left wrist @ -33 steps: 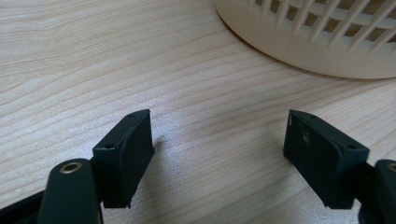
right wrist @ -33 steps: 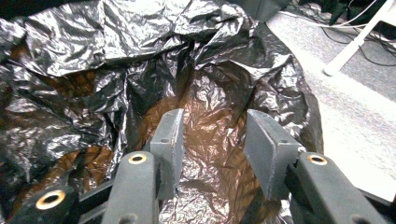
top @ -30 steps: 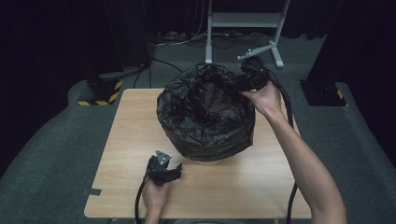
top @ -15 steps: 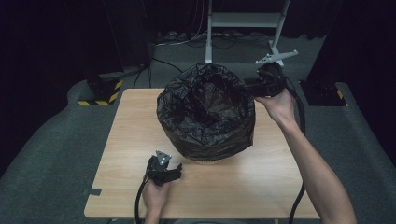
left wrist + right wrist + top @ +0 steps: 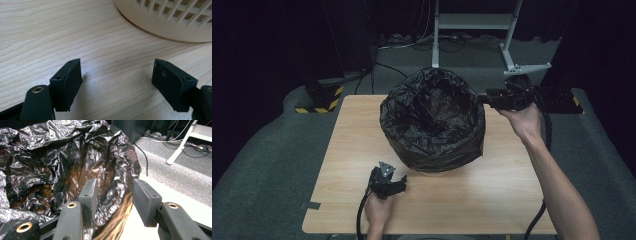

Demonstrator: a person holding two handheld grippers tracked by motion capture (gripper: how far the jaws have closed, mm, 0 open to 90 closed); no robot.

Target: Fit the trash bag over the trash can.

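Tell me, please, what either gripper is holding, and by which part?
Nothing is held: the left gripper stands open over the table; the right gripper is open astride the bag's rim.

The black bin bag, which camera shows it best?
The high view: the black bin bag appears whole there, lining the basket on the table, mouth open. The right gripper view gives a close-up of its crinkled rim. The left gripper view catches the basket's bare slatted base.

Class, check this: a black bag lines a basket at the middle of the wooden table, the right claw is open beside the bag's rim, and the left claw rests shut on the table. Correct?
Not quite. The left claw is open, jaws wide apart over the bare table, as the left gripper view shows. The black bag, basket and open right claw stand as stated.
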